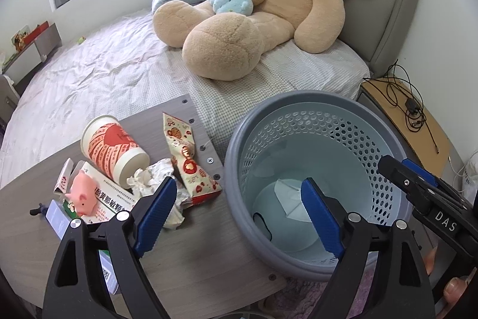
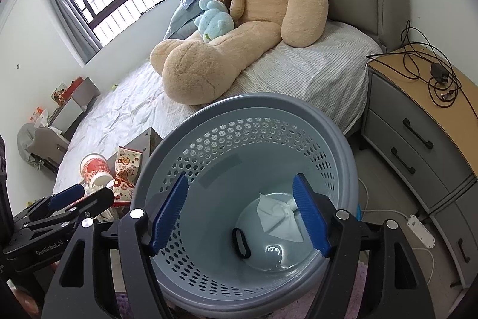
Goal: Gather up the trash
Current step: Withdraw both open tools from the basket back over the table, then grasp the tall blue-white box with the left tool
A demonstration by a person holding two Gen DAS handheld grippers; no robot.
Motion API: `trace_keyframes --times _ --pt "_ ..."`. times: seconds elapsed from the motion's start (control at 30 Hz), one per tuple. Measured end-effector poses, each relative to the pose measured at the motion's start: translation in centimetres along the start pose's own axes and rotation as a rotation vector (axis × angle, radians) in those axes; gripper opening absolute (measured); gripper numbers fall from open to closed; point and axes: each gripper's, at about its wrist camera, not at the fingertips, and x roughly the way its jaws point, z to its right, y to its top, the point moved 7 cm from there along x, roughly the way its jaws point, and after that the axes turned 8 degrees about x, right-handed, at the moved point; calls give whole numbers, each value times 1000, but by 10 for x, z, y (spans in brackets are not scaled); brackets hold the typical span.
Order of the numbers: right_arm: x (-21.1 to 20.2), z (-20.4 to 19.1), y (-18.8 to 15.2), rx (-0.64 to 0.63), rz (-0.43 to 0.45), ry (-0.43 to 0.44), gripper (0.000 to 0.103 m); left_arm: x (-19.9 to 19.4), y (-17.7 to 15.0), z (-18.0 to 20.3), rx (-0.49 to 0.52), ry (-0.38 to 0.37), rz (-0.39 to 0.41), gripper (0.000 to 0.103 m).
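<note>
The round grey-blue perforated plastic basket [image 2: 248, 121] holds a crumpled white tissue [image 2: 279, 216] and a small black loop [image 2: 240, 242]; the right hand-held gripper [image 2: 243, 213] gapes wide and empty above it; the left hand-held gripper [image 1: 239, 213], likewise wide and empty, straddles its rim; a red-and-white paper cup [image 1: 115, 151], snack wrapper [image 1: 189, 160] and crumpled paper [image 1: 155, 178] lie on the grey wooden bench [image 1: 206, 253].

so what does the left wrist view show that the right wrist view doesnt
Only the left wrist view shows the pink pig toy, the medicine box under it and the crumpled tissue on the small table.

Only the right wrist view shows the nightstand drawers and the white power strip on the floor.

Both show the blue bin holding a white wipe and a black band, the paper cup, the snack wrapper, the teddy bear, and both tongs open: left, right.
</note>
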Motion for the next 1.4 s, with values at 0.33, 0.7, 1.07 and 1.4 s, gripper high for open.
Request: trace_keyframes --times 0.33,0.7,1.07,1.4 --pt "-14 -25 -12 -31 10 35 70 -26 -13 -19 -45 24 36 83" --pt "-17 -60 -34 -92 -7 67 70 -54 -34 -47 -102 47 80 85" --pt "-6 -112 -56 -183 -43 128 70 -72 -76 -106 -201 129 67 85" --pt "4 -146 -73 -242 -80 170 70 -72 -109 -154 -299 197 26 85"
